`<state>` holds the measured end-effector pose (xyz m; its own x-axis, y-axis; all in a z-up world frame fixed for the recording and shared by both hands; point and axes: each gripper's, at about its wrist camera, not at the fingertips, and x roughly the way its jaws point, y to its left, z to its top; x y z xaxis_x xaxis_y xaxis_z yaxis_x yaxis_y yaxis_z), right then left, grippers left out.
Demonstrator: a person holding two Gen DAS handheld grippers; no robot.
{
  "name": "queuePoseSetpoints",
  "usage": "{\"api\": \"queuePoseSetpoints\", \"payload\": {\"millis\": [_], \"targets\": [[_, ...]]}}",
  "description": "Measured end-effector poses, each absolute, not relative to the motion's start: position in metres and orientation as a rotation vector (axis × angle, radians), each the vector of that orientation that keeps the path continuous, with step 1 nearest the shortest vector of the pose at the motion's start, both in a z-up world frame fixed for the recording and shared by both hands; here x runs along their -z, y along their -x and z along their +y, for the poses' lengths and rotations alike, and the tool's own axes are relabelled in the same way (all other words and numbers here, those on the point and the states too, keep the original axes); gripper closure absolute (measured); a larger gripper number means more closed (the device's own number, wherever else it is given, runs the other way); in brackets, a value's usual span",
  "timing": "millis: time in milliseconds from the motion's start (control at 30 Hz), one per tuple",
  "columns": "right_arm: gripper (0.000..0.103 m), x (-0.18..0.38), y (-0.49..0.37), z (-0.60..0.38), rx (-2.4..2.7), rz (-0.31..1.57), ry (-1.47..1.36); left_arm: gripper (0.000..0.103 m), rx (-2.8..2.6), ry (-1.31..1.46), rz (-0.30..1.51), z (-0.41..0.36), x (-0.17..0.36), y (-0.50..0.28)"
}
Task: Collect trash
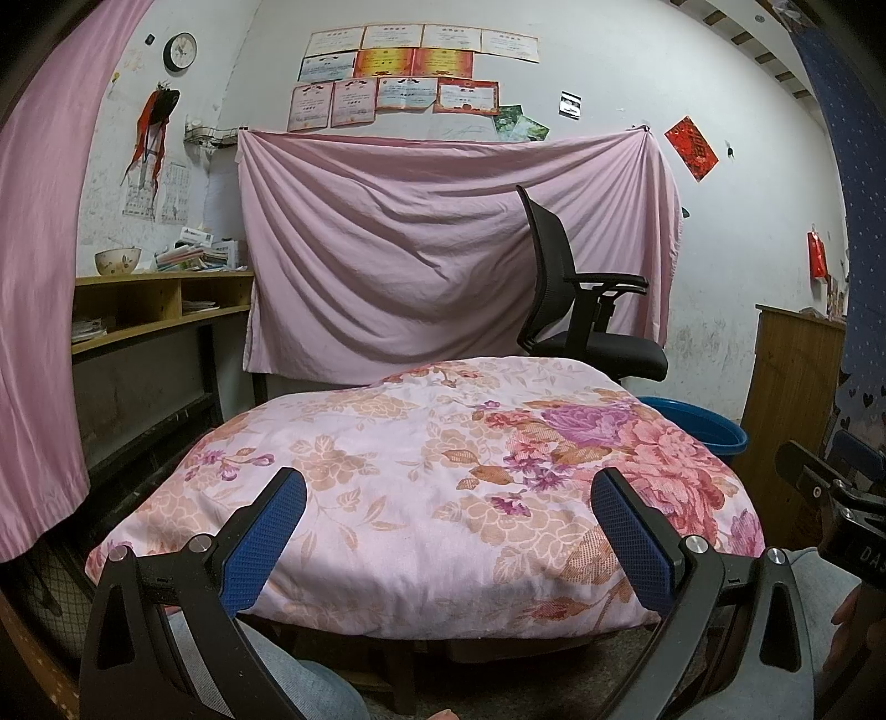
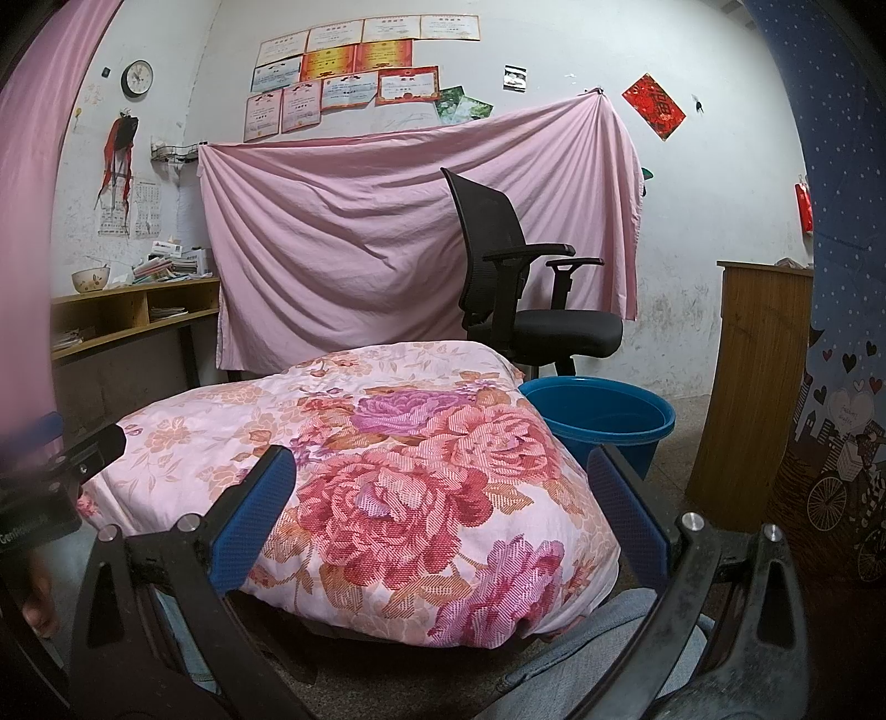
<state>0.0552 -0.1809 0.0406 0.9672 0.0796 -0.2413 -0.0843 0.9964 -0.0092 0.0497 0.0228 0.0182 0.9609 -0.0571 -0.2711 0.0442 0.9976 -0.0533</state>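
A floral pink quilt (image 1: 421, 487) lies in front of a black mesh office chair (image 2: 520, 282), a draped pink sheet (image 1: 421, 249) and a round white wall clock (image 1: 180, 51).

The right claw (image 2: 440, 490) is spread wide with nothing between its blue pads (image 2: 255, 518), above a floral quilt (image 2: 343, 443). A blue plastic tub (image 2: 603, 423) stands on the floor just beside the quilt's right edge. A black office chair (image 2: 531, 277) stands behind both, before a hanging pink sheet (image 2: 343, 238).
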Motion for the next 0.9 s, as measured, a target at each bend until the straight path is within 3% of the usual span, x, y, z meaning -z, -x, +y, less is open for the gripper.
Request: {"api": "queuePoseSetpoints", "payload": {"millis": [900], "targets": [[0.0, -0.0406, -0.0551, -0.1813, -0.083, 0.245, 0.018, 0.002, 0.051, 0.041, 0.275, 0.0255, -0.0173, -0.0502]]}}
